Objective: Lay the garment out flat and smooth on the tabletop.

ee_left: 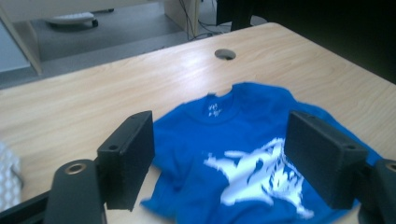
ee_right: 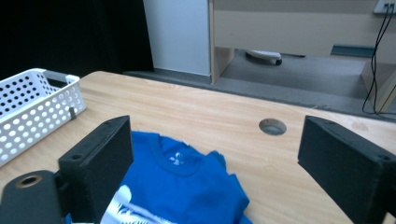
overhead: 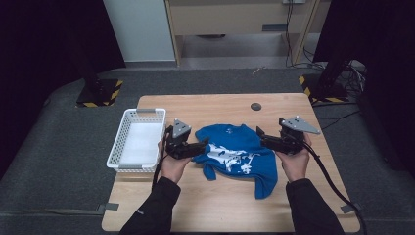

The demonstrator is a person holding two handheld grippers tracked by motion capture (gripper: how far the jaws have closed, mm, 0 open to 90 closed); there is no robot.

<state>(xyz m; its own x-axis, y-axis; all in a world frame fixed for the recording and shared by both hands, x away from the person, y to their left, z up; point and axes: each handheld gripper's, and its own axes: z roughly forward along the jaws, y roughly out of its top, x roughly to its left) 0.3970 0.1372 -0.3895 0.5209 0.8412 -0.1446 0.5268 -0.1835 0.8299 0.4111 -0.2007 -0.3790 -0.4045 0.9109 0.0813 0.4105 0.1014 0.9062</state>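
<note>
Your table [overhead: 230, 205] is light wood, with a small round hole [overhead: 256, 106] near its far edge. On its left side sits a white perforated basket [overhead: 128, 131], with nothing visible inside it in the high view. At the middle lies a blue shirt [overhead: 235, 147], crumpled, print side up, collar toward the far edge and a white graphic across the chest; one part trails off toward you at the lower right.

You hold the left gripper [overhead: 200, 146] at the shirt's left edge, between basket and cloth. Its jaws are spread wide in the left gripper view, with the shirt [ee_left: 243, 154] lying between and beyond them; whether they touch the cloth can't be told.

You hold the right gripper [overhead: 260, 137] at the shirt's upper right edge. In the right gripper view its jaws are also spread wide, nothing between them, with the collar [ee_right: 180, 161] below and the basket [ee_right: 37, 109] off to the left.
</note>
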